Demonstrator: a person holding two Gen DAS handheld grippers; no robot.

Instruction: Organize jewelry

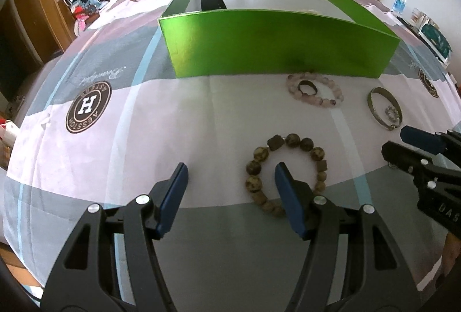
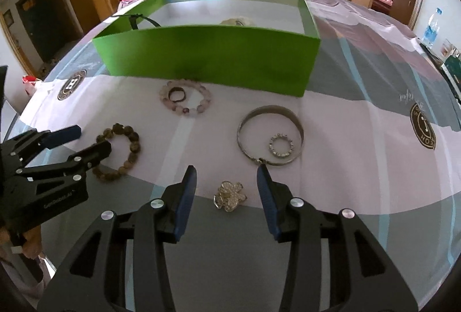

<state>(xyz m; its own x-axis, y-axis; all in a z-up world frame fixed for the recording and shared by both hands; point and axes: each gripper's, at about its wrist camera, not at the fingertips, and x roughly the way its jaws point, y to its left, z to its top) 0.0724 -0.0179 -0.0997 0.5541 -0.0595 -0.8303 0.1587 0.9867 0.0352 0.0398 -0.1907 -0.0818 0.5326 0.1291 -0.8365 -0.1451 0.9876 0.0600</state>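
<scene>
Your right gripper [image 2: 227,172] hangs with fingers spread wide and empty over the small gold flower-shaped brooch [image 2: 229,196], which lies flat on the cloth-covered worktop [image 2: 360,139] between them. Judge it light, rigid and slippery; close across its outer petals, low to the cloth.

Your left gripper [image 1: 230,170] is likewise wide and empty, its right finger [image 1: 288,194] lying over the brown wooden bead bracelet [image 1: 288,145]. The beads look hard, yet the loop is probably strung and will sag; pinch across one side of the strand.

Beyond lie the thin metal bangle [image 2: 270,136], stiff and liable to skate, with a small sparkling ring [image 2: 281,145] inside it, then the pale pink bead bracelet [image 2: 185,98] encircling a dark ring [image 2: 176,95]. Farthest stands the open green cardboard box [image 2: 213,58], with some items already inside.
</scene>
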